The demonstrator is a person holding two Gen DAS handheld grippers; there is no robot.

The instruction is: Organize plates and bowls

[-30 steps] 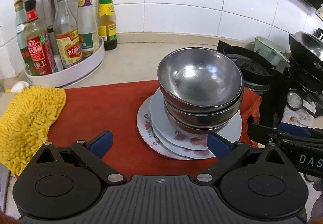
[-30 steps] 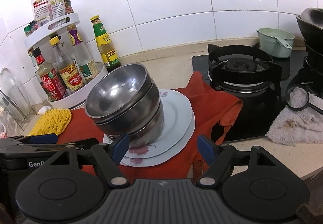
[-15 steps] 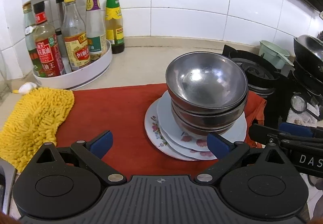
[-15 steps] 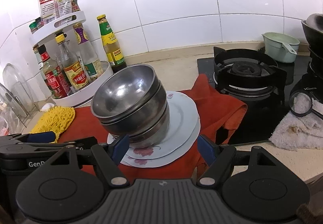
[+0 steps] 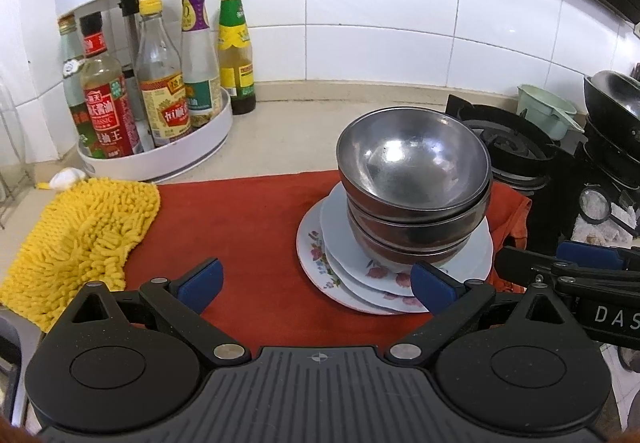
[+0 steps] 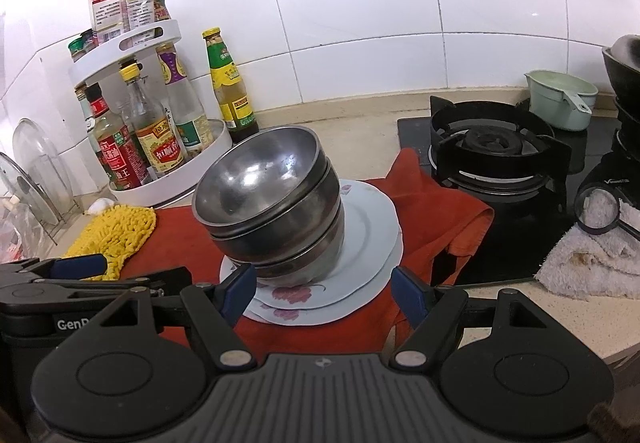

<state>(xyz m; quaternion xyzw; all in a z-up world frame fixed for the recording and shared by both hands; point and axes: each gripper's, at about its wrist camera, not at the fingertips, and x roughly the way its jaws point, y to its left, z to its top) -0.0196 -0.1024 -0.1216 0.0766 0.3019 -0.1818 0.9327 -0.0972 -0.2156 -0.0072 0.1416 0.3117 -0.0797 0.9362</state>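
Your left gripper [image 5: 316,289] and right gripper [image 6: 324,293] both hang spread wide and empty just short of the steel bowls [image 5: 414,183], which sit nested on the stacked floral plates [image 5: 320,247] upon the red cloth [image 5: 240,219] beside the stove [image 6: 492,155].

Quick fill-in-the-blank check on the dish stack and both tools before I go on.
1. The steel bowls are nested on top of the ____.
2. The plates lie on a ____ cloth.
3. The yellow mitt lies on the bowls' ____ side in the left wrist view.
4. Left tool and right tool both have their jaws ____.

Missing words: plates; red; left; open
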